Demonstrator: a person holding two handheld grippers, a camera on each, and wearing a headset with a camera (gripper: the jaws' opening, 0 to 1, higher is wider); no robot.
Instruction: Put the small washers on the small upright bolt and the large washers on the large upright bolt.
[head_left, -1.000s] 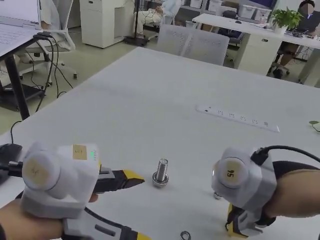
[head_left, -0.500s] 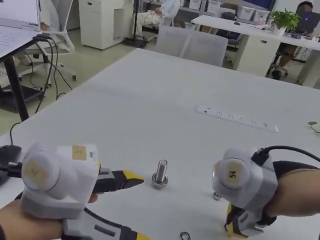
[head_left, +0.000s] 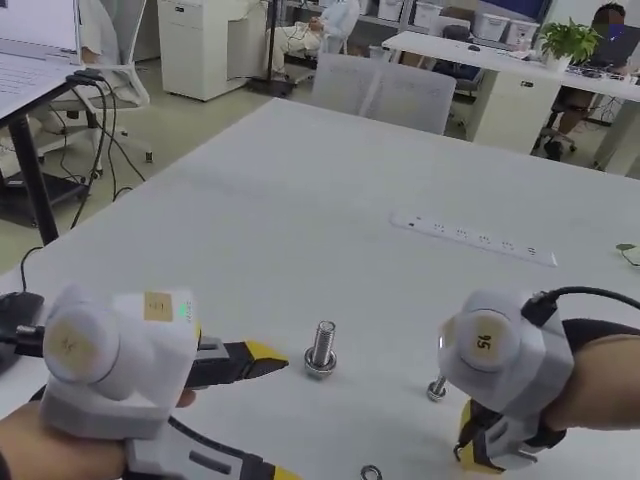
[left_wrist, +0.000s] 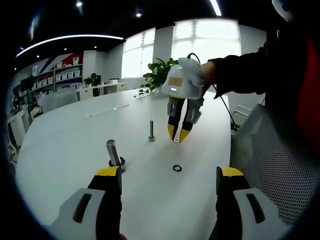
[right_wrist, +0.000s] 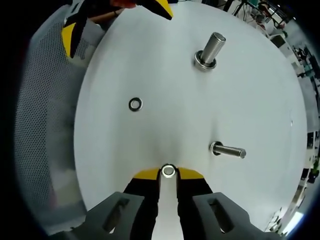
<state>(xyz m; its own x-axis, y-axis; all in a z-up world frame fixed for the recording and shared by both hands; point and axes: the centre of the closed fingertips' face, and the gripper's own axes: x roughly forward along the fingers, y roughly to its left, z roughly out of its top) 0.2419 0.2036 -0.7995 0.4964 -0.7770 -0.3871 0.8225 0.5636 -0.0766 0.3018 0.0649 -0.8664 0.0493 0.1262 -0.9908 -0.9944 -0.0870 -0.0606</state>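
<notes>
Alignment matters: the right hand-held gripper (right_wrist: 169, 176), pinching a small washer (right_wrist: 169, 171), should centre its hole over the small bolt (right_wrist: 229, 150) right of centre before releasing.

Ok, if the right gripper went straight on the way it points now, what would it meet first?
Probably bare table: the right gripper, shut on a small washer, points down at a spot between the loose washer and the small bolt, apparently missing both.

R gripper (left_wrist: 178, 136), small washer (right_wrist: 169, 171) in fingers (right_wrist: 144, 175), shifted right in head view; small bolt (head_left: 437, 388) now less hidden.
</notes>
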